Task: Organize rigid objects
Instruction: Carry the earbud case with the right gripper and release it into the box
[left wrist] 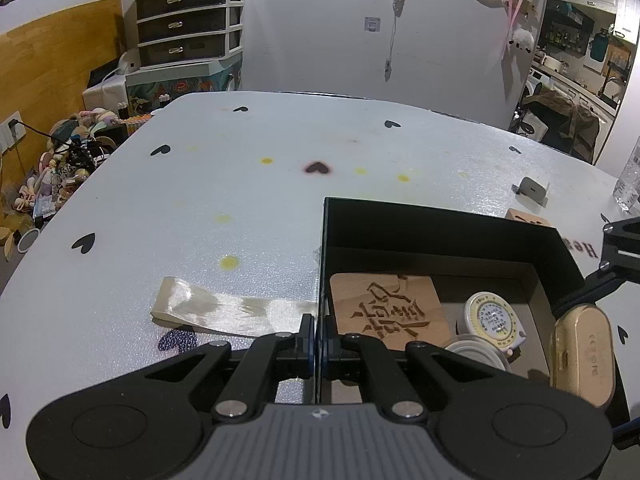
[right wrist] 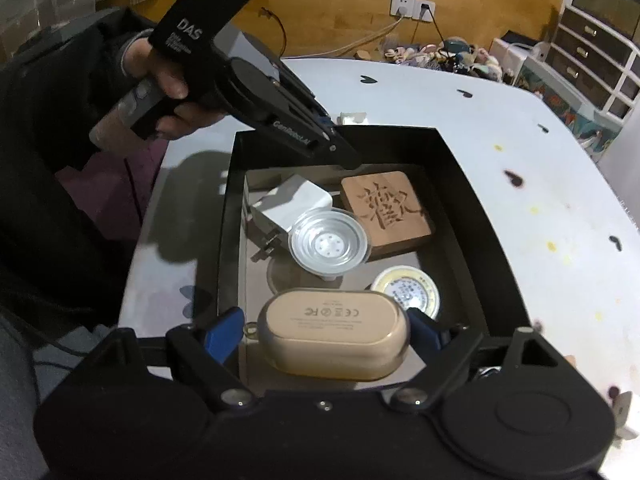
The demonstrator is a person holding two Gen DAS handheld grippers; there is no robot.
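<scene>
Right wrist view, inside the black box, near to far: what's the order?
Gold oval case held in the right gripper → round yellow-rimmed tin → clear round plastic lid → carved square wooden block.

Lived-in home: toy pile, drawer unit, kitchen shelves.

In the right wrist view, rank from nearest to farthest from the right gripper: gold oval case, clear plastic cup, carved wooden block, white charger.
1. Gold oval case, between the right gripper's fingers.
2. Clear plastic cup, box centre.
3. Carved wooden block at far right and white charger at far left: too close to call.
</scene>
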